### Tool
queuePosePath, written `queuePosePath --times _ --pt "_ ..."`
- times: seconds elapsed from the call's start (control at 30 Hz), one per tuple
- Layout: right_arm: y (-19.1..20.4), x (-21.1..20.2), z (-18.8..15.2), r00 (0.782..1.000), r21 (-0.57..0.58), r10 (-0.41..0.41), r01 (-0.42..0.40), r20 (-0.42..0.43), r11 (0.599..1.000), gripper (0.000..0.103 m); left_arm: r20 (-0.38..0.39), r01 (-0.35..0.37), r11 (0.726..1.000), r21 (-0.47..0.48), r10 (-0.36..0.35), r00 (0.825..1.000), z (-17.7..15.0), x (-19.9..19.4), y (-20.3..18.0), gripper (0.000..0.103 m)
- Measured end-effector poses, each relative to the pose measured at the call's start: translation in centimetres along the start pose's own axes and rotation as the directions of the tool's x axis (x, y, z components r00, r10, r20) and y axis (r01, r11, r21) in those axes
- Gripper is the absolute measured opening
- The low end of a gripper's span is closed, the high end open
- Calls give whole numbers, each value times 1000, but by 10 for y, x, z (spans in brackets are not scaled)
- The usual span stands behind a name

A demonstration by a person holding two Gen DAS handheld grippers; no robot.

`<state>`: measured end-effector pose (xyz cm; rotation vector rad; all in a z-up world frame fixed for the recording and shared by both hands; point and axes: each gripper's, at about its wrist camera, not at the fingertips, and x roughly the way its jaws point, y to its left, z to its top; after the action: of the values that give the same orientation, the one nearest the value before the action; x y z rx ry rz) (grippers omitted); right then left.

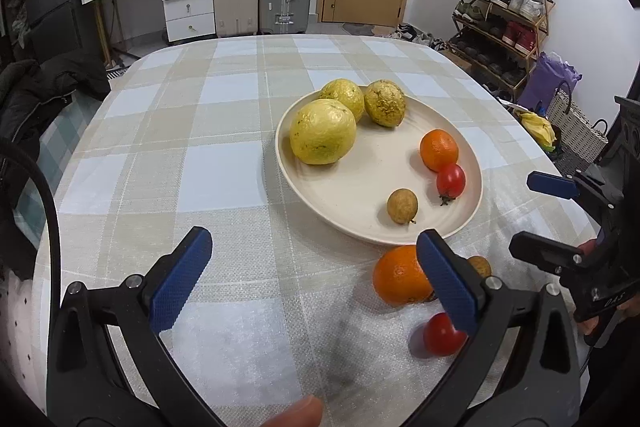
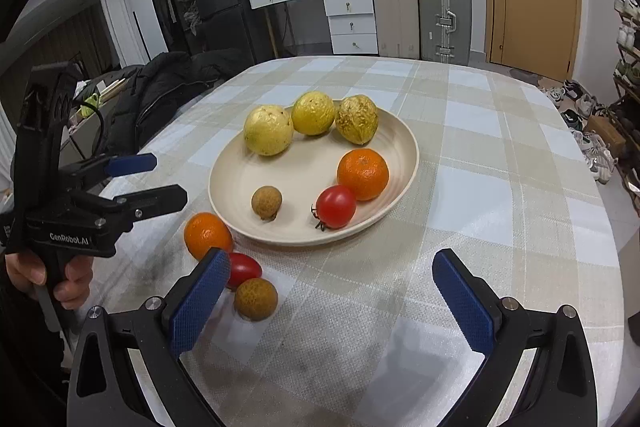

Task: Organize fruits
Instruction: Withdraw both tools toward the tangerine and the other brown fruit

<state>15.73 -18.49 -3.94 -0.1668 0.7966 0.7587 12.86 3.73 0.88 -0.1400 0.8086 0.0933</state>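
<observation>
Both claws wide open over the checked tablecloth [image 2: 460, 155], nothing between the blue pads of either one. The left gripper [image 1: 316, 275] hangs over bare cloth; the right gripper [image 2: 332, 291] does the same.

Count on the cream plate [image 2: 240, 167], just ahead of both claws: 3 yellow fruits [image 2: 268, 130] bunched at its far side, 1 orange [image 2: 363, 174], 1 red tomato [image 2: 335, 207] touching that orange, 1 small brown fruit [image 2: 266, 202]. That makes 6 on the plate.

Off the plate, 3 more on the cloth: a second orange [image 2: 207, 235] just beside the plate's near rim, a second tomato [image 2: 244, 269] right at the right claw's left pad, and a second brown fruit [image 2: 256, 298] touching that tomato. From the left claw they sit by its right pad, the brown one mostly hidden behind it.

Writing: "CenRobot.AI" in white on the left gripper's body, seen from the right wrist. A box label in the background is too small to read.
</observation>
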Motion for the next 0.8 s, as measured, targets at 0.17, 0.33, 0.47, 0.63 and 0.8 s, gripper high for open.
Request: queuePosePath --times 0.17,0.33,0.47,0.63,0.8 --pt "3 5 -4 1000 -11 3 -3 -29 1000 103 -5 1 1000 10 -1 1000 -1 -1 -2 102" --pt "6 9 -6 999 -22 9 -10 -44 1000 103 -13 9 1000 8 -9 1000 -2 3 -3 102" --pt "6 15 -7 998 -23 7 -9 -67 1000 103 -21 9 1000 11 -9 1000 -4 6 -4 102" --pt "9 19 -9 996 -33 13 -15 -85 999 103 -13 19 999 26 -18 1000 -5 4 -9 102" --pt "14 25 -13 993 -52 18 -24 -115 998 103 -14 12 999 48 -11 1000 -7 4 -13 102"
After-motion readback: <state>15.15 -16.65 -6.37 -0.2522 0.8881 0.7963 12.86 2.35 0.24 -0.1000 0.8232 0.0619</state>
